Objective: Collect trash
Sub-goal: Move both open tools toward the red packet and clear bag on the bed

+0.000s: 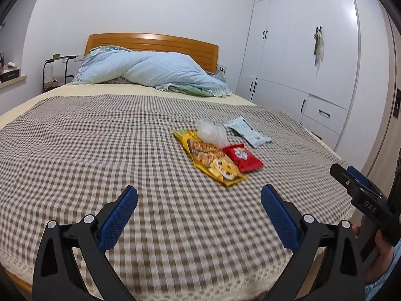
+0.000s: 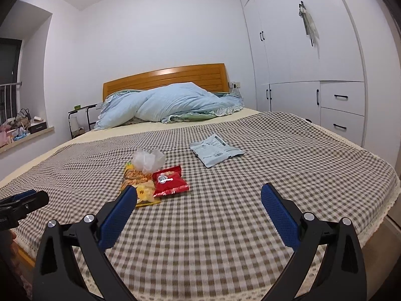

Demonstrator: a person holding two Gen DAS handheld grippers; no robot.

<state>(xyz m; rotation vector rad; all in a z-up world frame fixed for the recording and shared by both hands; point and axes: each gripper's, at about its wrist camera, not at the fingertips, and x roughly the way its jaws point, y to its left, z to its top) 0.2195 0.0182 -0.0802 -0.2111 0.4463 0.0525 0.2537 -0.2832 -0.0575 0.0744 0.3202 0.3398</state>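
Both grippers spread wide above 4 wrappers on bed

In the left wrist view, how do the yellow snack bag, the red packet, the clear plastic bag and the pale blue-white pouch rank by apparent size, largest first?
1. yellow snack bag, clearly largest.
2. pale blue-white pouch.
3. red packet, close to the pouch; it lies nearer the camera, so this order is unsure.
4. clear plastic bag, crumpled, looks smallest.

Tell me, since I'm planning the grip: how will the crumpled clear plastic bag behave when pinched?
The clear plastic bag looks thin and crumpled, so probably floppy and very light. It rests partly on the yellow snack packet, so a push would likely just crush or slide it.
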